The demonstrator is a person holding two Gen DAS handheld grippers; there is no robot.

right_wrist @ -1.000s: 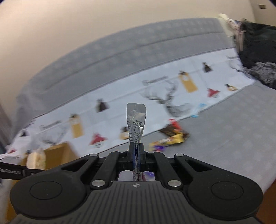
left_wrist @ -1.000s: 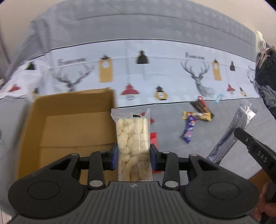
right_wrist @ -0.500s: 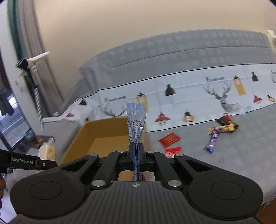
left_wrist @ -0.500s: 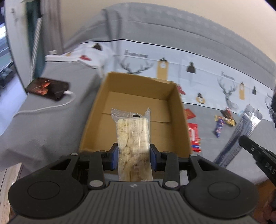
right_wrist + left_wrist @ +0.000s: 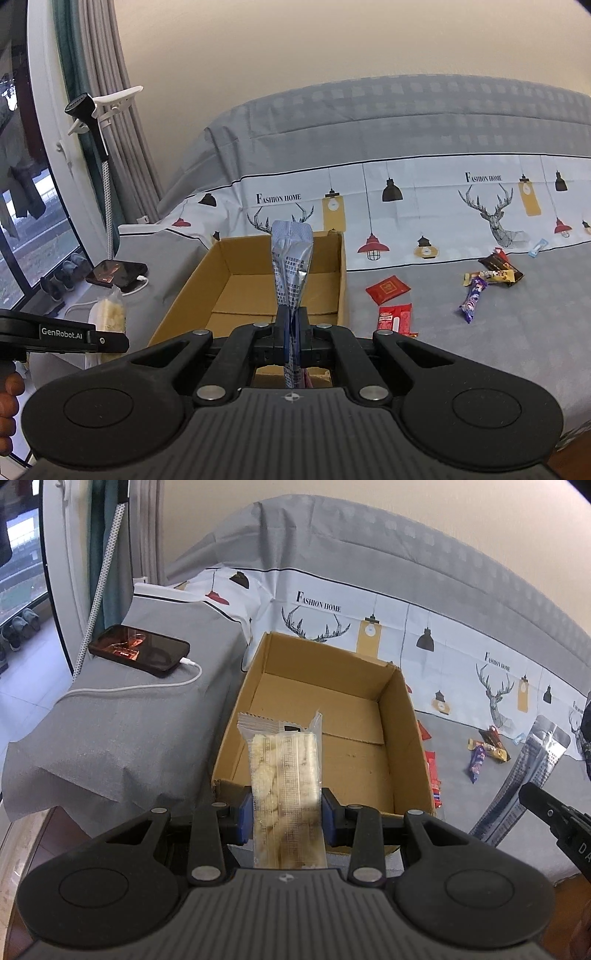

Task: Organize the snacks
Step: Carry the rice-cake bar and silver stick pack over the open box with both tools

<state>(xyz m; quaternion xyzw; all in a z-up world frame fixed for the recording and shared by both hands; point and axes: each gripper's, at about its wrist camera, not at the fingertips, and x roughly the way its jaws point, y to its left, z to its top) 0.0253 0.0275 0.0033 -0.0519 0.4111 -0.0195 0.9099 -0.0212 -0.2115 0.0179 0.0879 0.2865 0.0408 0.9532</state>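
My left gripper [image 5: 286,812] is shut on a clear packet of pale crackers [image 5: 282,771], held upright just before the near wall of an open, empty cardboard box [image 5: 406,716]. My right gripper [image 5: 291,332] is shut on a long silver-blue snack pouch [image 5: 291,266], held upright in front of the same box [image 5: 341,273]. In the left wrist view the pouch [image 5: 524,771] and the right gripper's finger [image 5: 554,819] show at the right. In the right wrist view the cracker packet [image 5: 109,314] shows at the left.
Loose snacks lie on the grey bed cover right of the box: red packets [image 5: 388,290], a purple bar [image 5: 472,299], a yellow bar [image 5: 491,277], a dark wrapper [image 5: 498,263]. A phone [image 5: 138,650] on a white cable lies left of the box. A window and curtain stand at far left.
Both grippers have swung left from the scattered snacks to the box, each keeping its packet. The box now lies straight ahead in both views.
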